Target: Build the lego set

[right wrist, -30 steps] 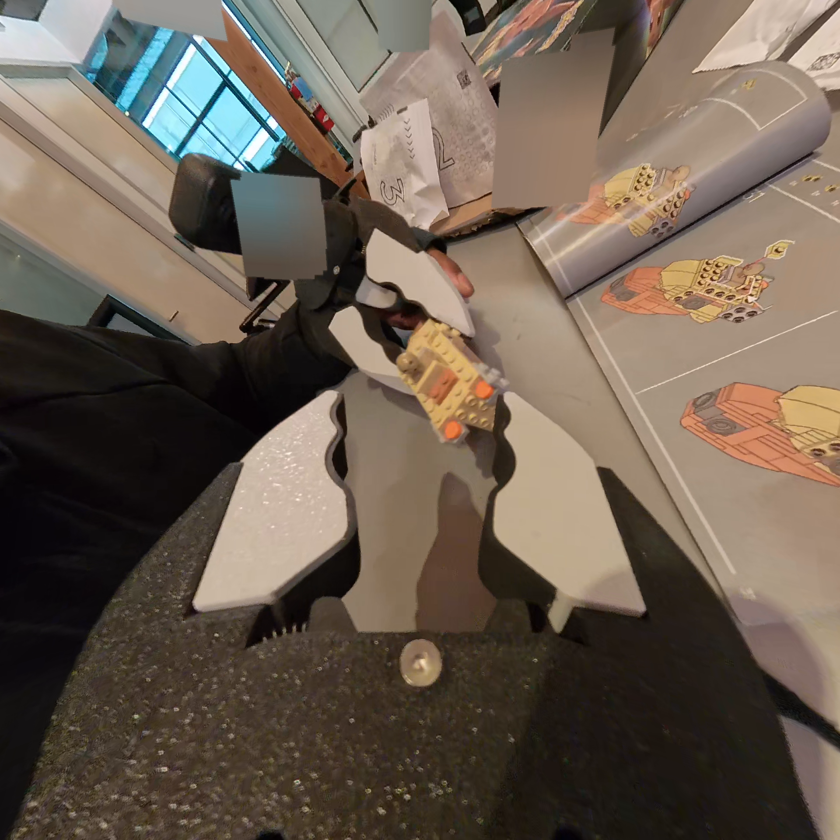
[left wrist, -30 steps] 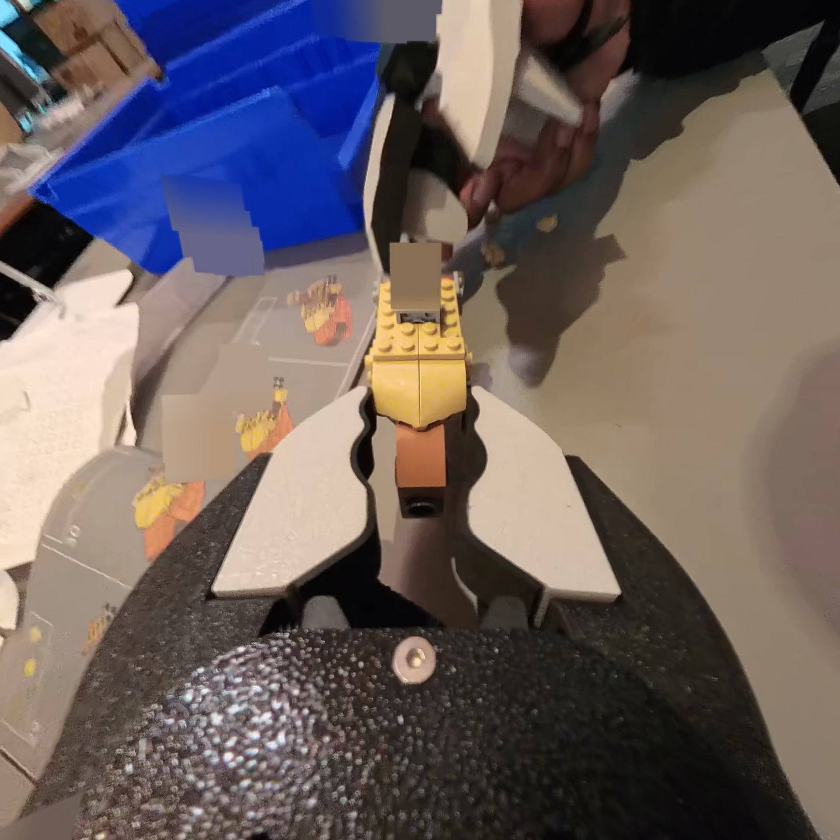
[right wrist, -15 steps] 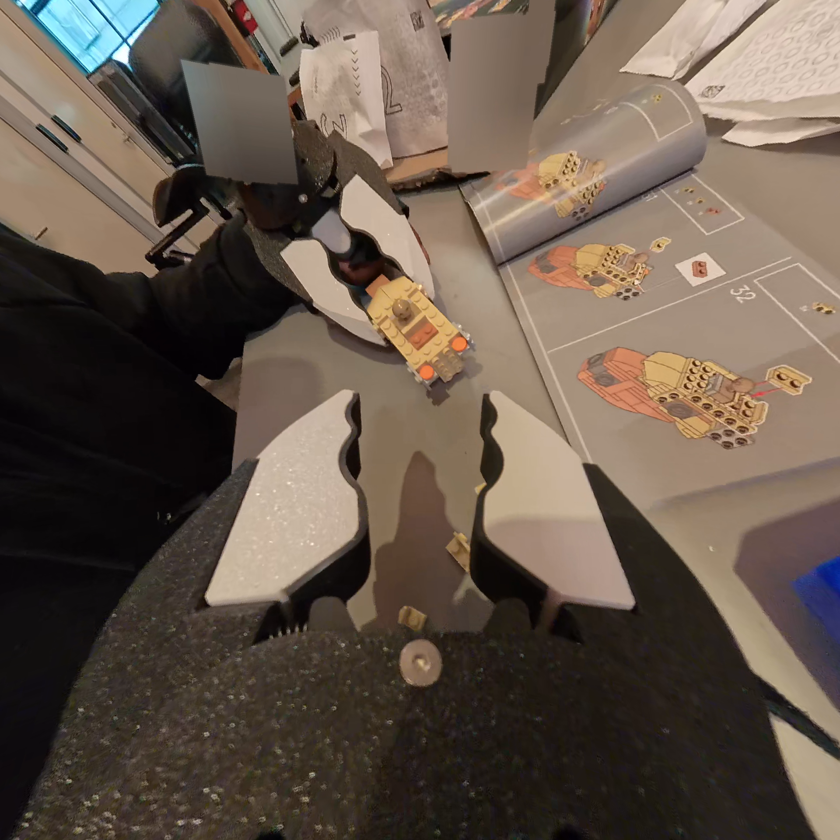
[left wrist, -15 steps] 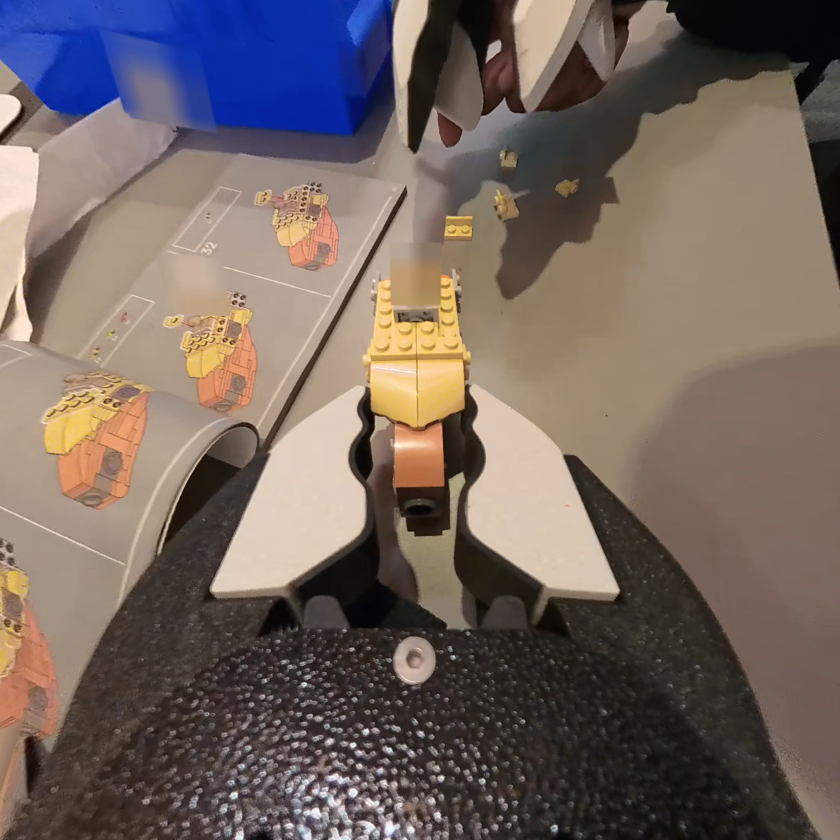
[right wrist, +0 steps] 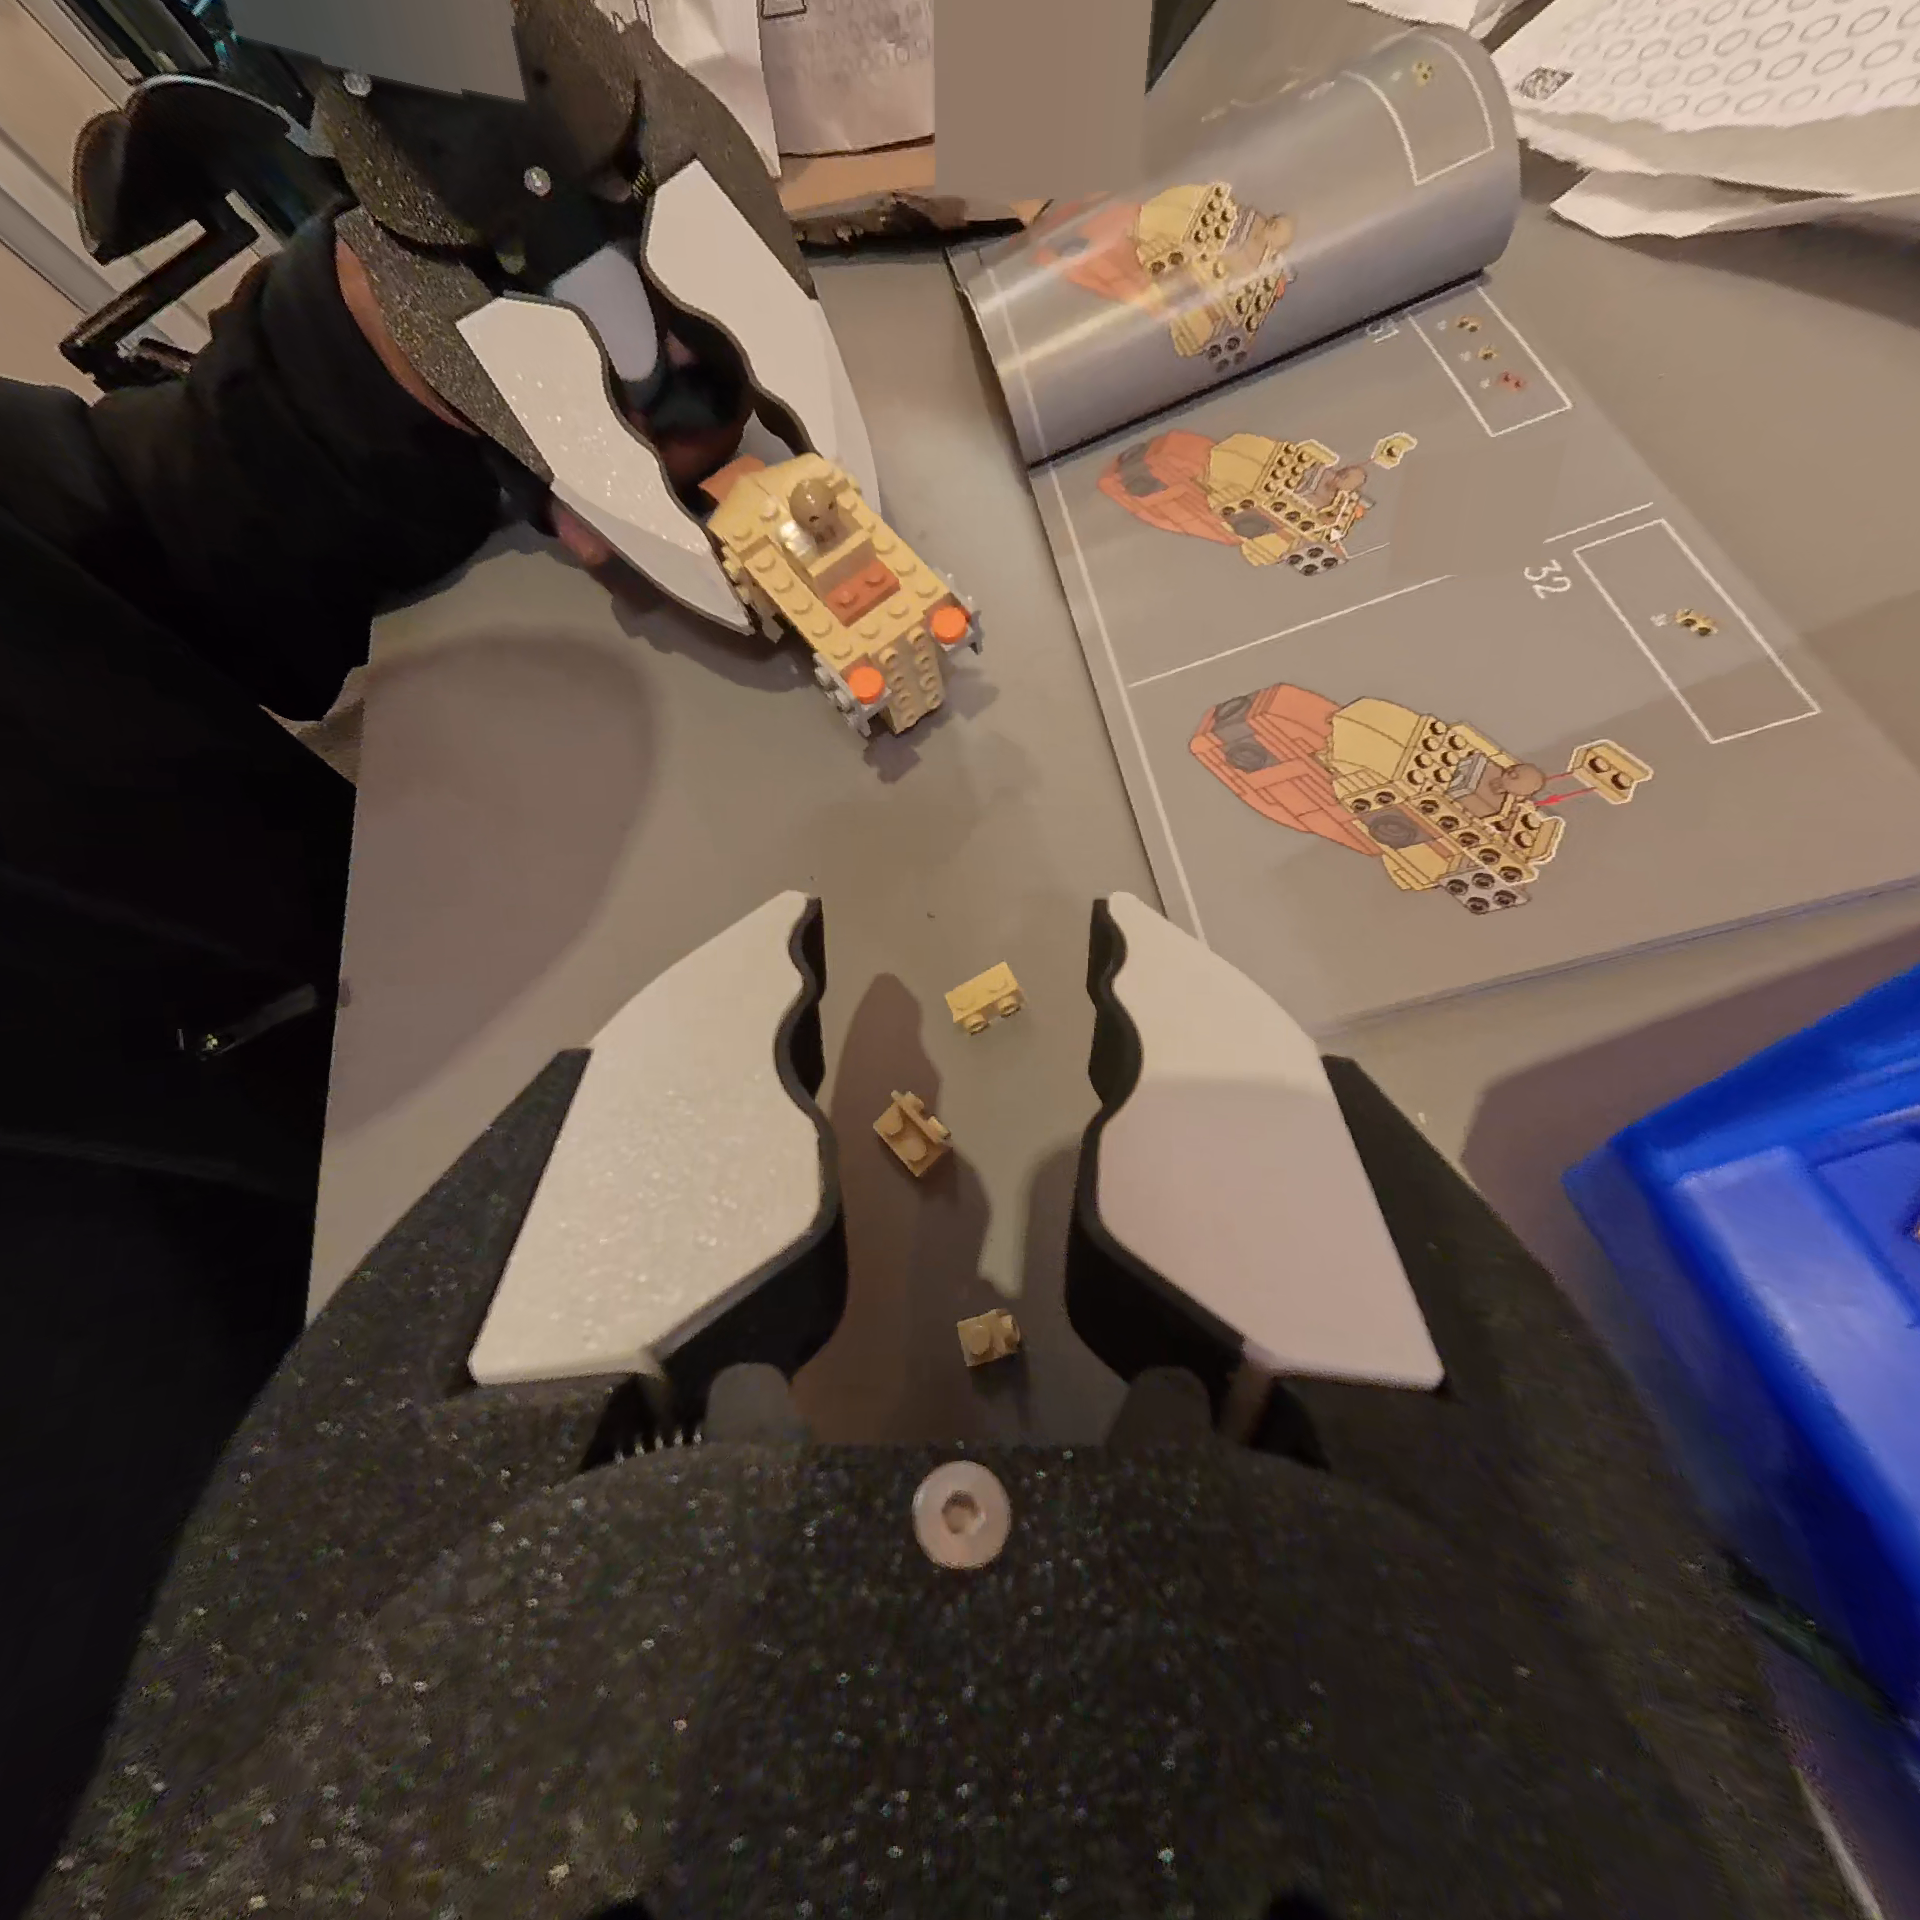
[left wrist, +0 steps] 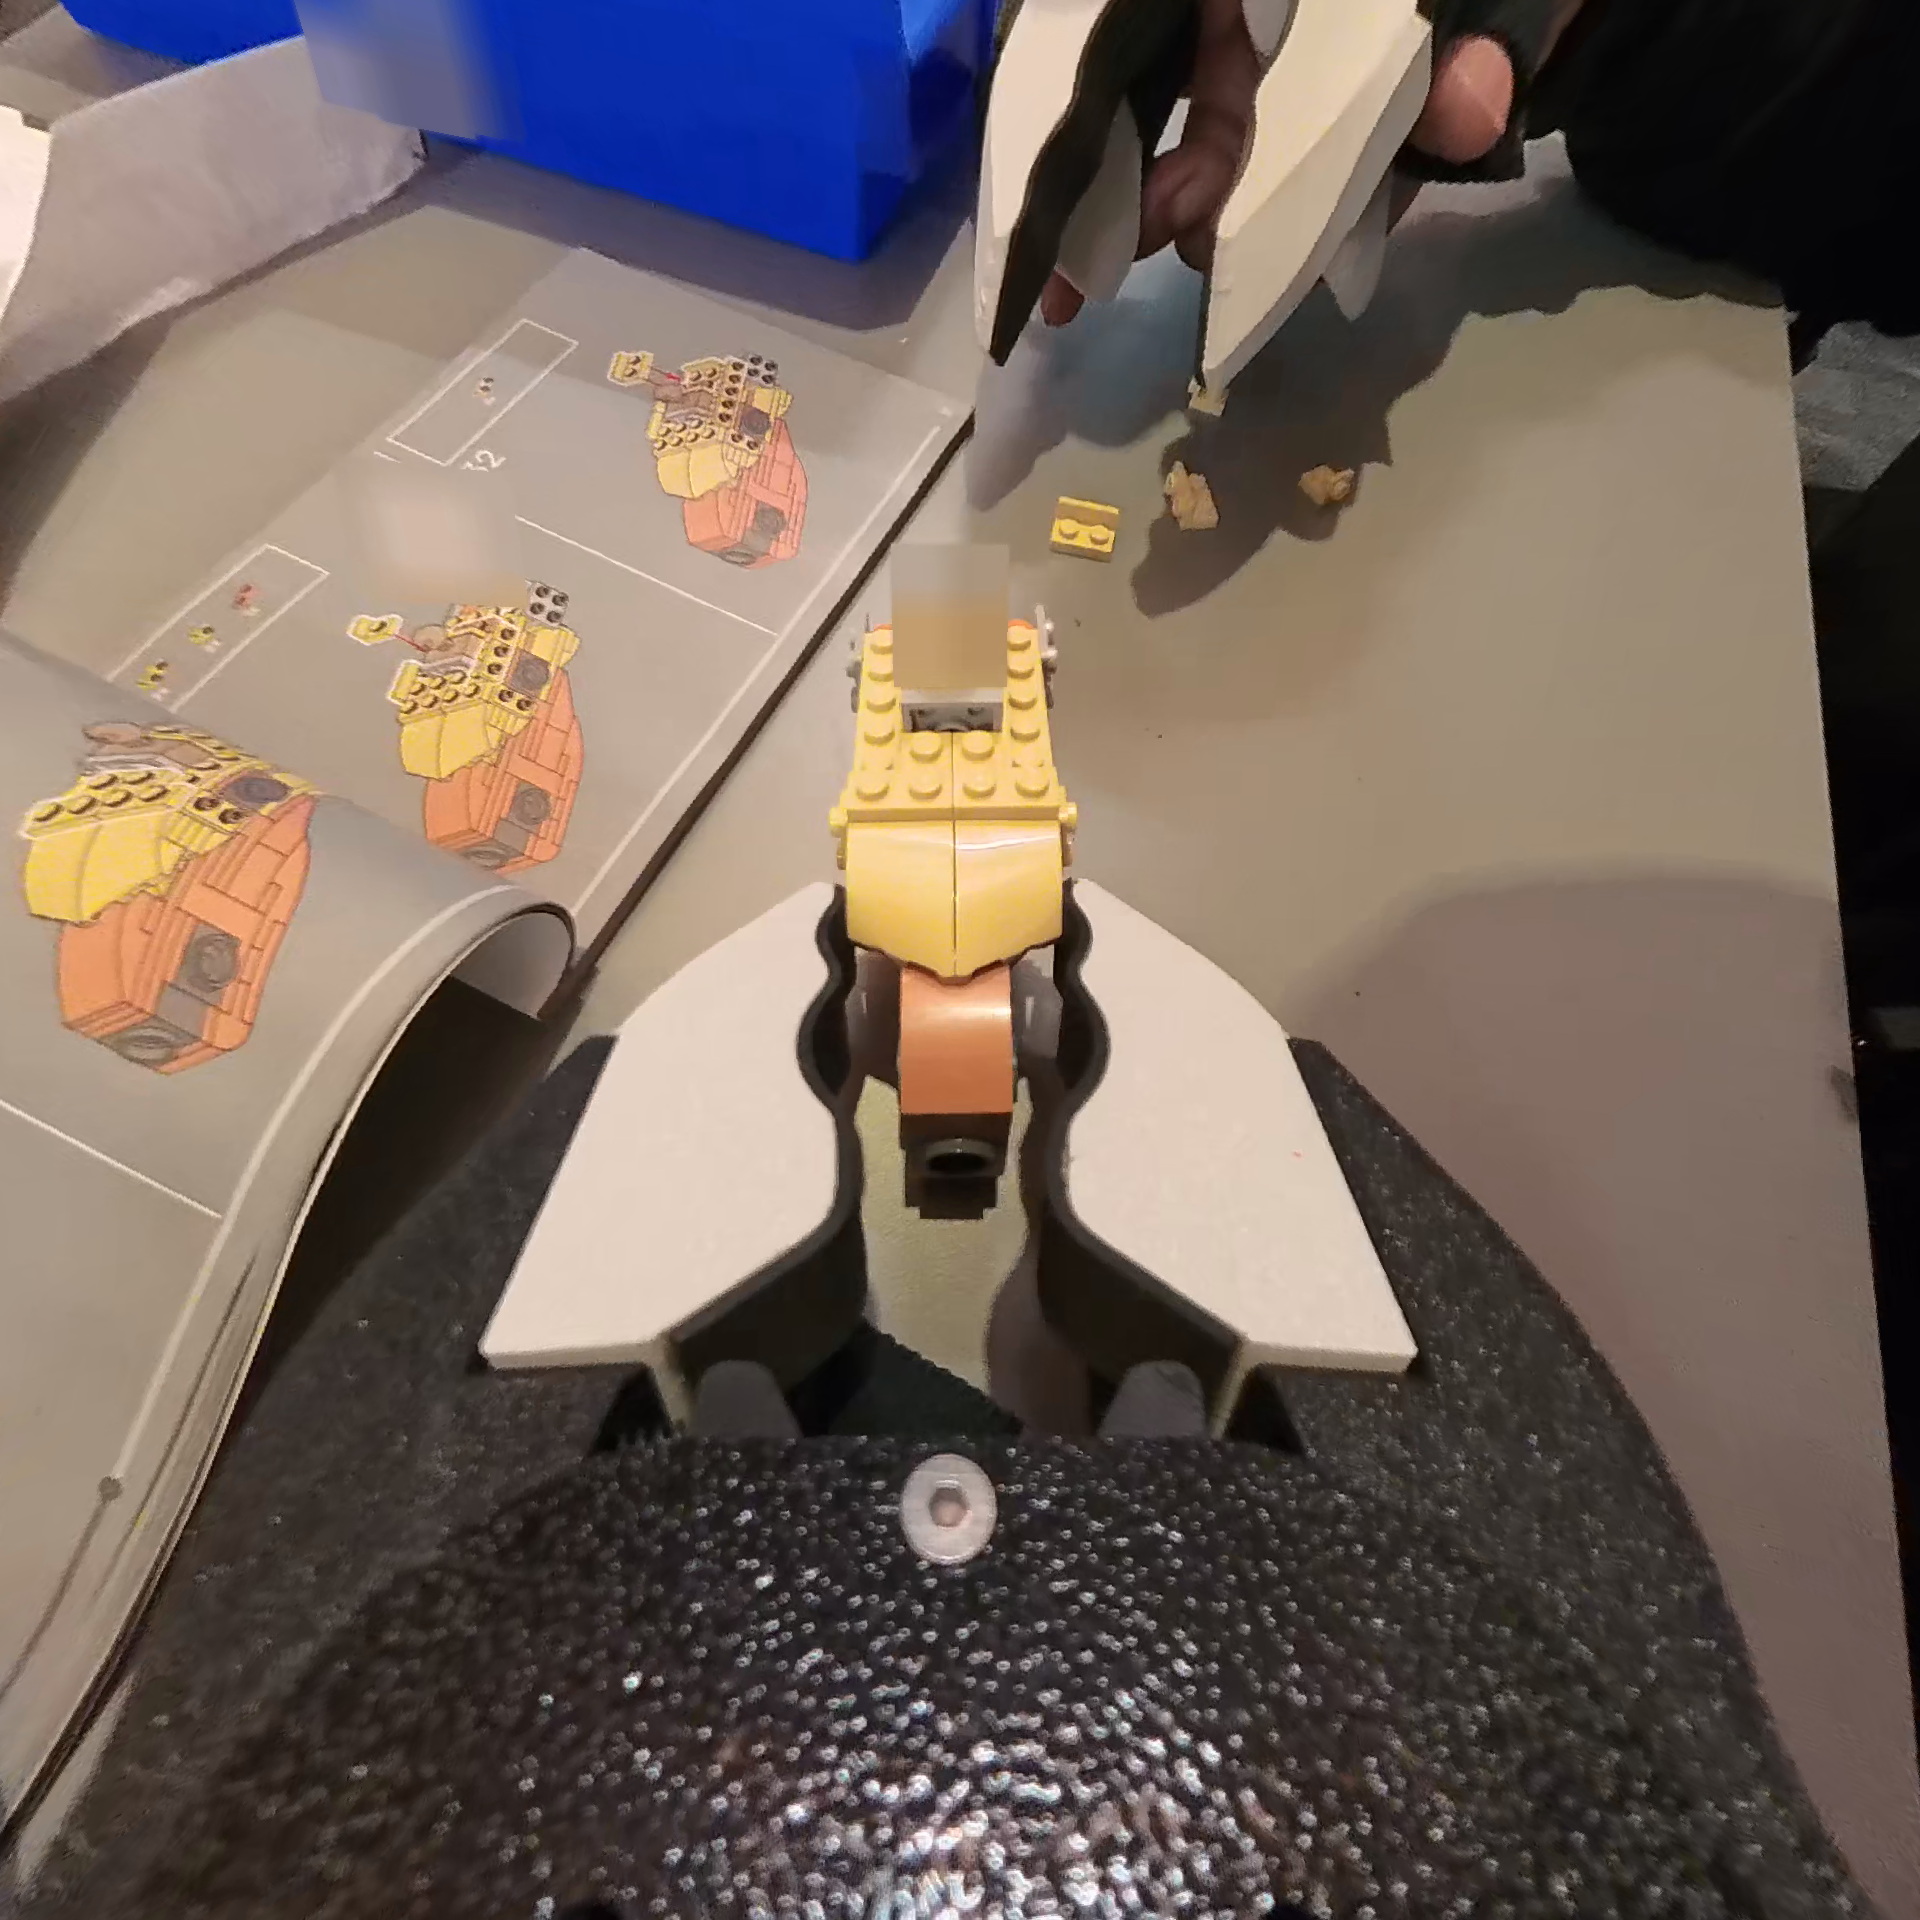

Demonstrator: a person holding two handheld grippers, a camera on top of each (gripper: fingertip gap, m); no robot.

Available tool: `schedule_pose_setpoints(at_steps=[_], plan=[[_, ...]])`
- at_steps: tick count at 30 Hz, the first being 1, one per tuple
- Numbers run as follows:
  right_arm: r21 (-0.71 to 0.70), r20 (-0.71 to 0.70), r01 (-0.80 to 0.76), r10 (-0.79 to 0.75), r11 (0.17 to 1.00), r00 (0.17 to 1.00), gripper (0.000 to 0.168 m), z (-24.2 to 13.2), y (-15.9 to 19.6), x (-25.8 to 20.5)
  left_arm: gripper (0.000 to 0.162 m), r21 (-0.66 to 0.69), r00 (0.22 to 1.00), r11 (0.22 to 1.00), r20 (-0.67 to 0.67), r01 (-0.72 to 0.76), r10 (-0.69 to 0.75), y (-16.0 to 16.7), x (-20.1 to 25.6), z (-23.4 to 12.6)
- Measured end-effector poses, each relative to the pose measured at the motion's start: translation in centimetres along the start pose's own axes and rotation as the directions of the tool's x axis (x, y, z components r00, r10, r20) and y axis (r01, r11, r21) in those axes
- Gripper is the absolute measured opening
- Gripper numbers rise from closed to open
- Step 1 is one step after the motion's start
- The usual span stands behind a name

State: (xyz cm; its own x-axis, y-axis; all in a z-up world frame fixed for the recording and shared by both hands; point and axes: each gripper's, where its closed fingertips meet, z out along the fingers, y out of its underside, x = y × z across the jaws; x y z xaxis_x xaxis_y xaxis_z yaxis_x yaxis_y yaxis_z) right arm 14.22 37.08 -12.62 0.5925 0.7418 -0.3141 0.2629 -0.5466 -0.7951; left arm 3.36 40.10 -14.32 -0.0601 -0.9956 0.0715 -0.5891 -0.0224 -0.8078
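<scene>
My left gripper is shut on the tan and orange lego model and holds its rear end, low over the grey table. In the right wrist view the model seems to rest on the table, nose towards me, in the left gripper. My right gripper is open and empty, low over three small tan loose pieces: a 1x2 plate between its fingertips and two smaller ones further back. In the left wrist view the right gripper hangs over the plate.
The open instruction booklet lies right of the pieces, one page curled up; it also shows in the left wrist view. A blue bin stands close on the right, and behind the booklet. White paper sheets lie beyond. The table edge runs close on the right. My right fingertips sit around 12 cm from my left ones.
The left gripper has brought the model down from the air to the table. The right gripper has drawn back from the model and dropped over the loose pieces, still open.
</scene>
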Motion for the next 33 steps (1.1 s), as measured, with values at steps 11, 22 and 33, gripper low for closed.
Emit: schedule_pose_setpoints(at_steps=[11, 22, 33], plan=[[-0.023, -0.023, 0.029, -0.030, 0.999, 0.999, 0.048, -0.6, 0.6, 0.9, 0.036, -0.056, 0.998, 0.997, 0.032, -0.060, 0.062, 0.8, -0.1, 0.3], [-0.031, -0.014, 0.074, -0.075, 0.997, 0.997, 0.048, -1.3, 1.0, 0.9, 0.038, -0.028, 0.999, 0.998, 0.012, -0.052, 0.052, 0.5, 0.0, 0.0], [-0.011, 0.009, 0.145, -0.144, 0.989, 0.989, 0.047, -2.5, 1.2, 0.9, 0.043, 0.007, 0.998, 0.998, 0.004, -0.059, 0.059, 0.0, 0.1, -0.2]])
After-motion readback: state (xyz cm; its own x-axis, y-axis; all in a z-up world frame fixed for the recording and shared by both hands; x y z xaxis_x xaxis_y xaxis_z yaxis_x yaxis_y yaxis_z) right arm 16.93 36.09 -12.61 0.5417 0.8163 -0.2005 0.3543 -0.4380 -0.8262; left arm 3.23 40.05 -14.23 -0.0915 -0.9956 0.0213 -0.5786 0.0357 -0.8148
